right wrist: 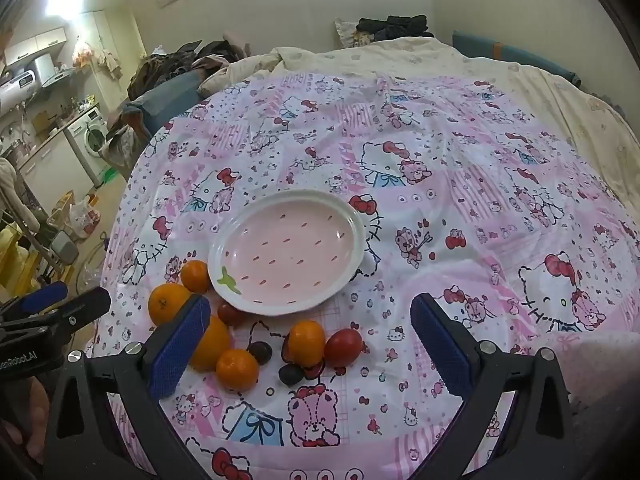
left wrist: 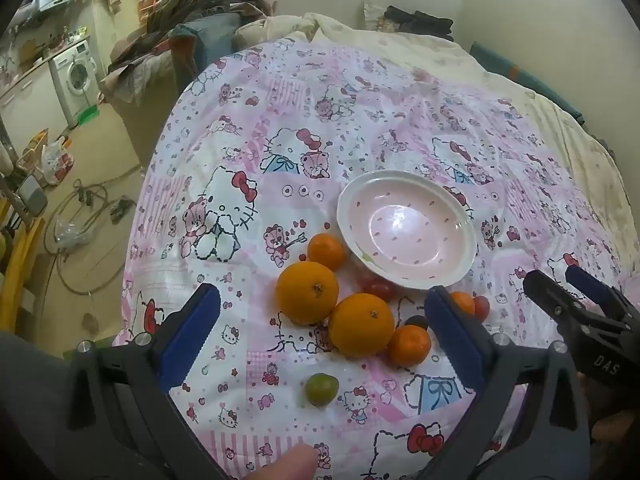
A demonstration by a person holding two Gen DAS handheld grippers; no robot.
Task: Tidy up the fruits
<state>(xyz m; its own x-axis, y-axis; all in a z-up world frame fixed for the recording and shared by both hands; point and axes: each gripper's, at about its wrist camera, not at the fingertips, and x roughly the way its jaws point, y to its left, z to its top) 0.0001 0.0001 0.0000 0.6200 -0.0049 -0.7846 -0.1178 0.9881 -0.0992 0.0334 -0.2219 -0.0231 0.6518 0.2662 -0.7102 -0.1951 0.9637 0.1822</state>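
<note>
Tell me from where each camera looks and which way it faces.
Left wrist: sits on the left gripper, facing forward and down over the bed at the plate and oranges; its own open blue fingers, a fingertip and the right gripper show.
Right wrist: sits on the right gripper, facing the same plate from further right; its open fingers and the left gripper show.
Shared: plate, oranges, bedsheet.

A washing machine stands beyond the cartoon-print bedspread, near piled clothes.

Right tongs gaping, nothing gripped; pink plate bare; oranges, tomatoes beside it.
</note>
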